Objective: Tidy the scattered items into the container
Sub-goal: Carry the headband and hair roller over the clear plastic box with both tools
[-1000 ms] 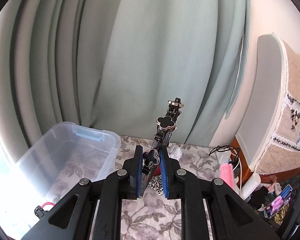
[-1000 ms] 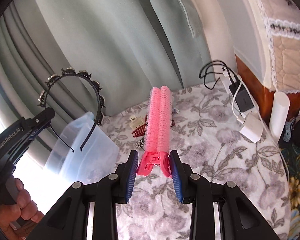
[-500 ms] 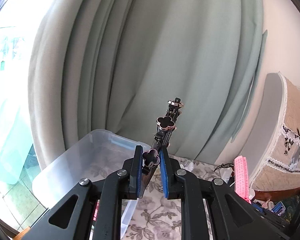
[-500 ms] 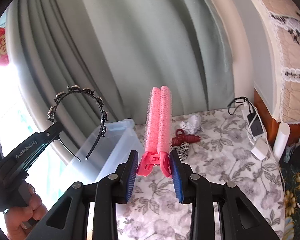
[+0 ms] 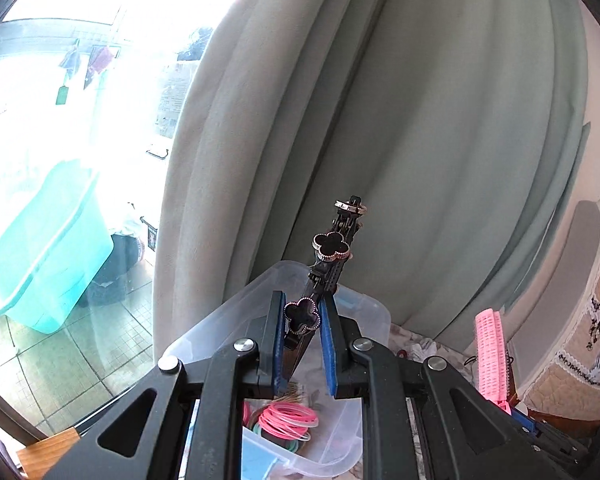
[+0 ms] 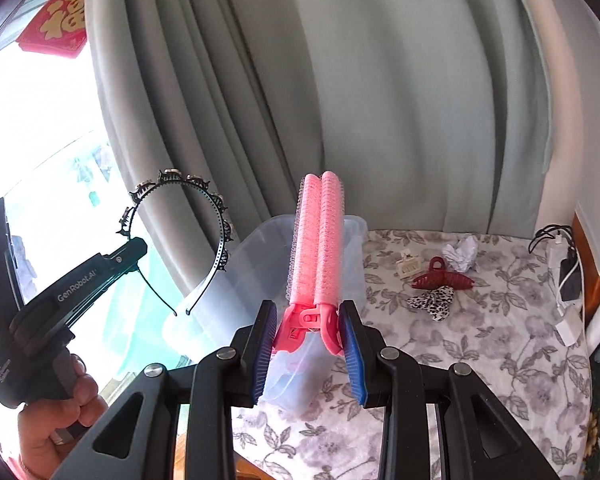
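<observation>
Two hand-held grippers carry hair accessories toward a clear plastic container (image 6: 320,248) at the edge of a floral-covered table (image 6: 480,344). The left gripper (image 5: 303,322), at lower centre of its own view, has its blue pads nearly pressed together on one end of a black headband (image 5: 328,256) trimmed with clover-shaped ornaments; the band juts up over the container's near rim. In the right wrist view the same headband arches at middle left, held out over the window side of the container. The right gripper (image 6: 308,330) pinches the hinged end of a pink double-roller hair clip (image 6: 318,240), which stands up in front of the container at frame centre. Neither piece is yet in the container. Pink and green hair ties (image 5: 286,420) already lie inside it, low in the left wrist view, so the tidying appears partly done. Still out on the table, right of centre in the right wrist view, are a dark red claw clip (image 6: 440,276), a leopard-print piece (image 6: 432,300), a small cream clip (image 6: 409,266) and a crumpled white item (image 6: 462,252). The left gripper's arm reads "GenRobot.AI"; a red hanging (image 6: 56,24) at upper left bears a gold Chinese character, apparently "福".
</observation>
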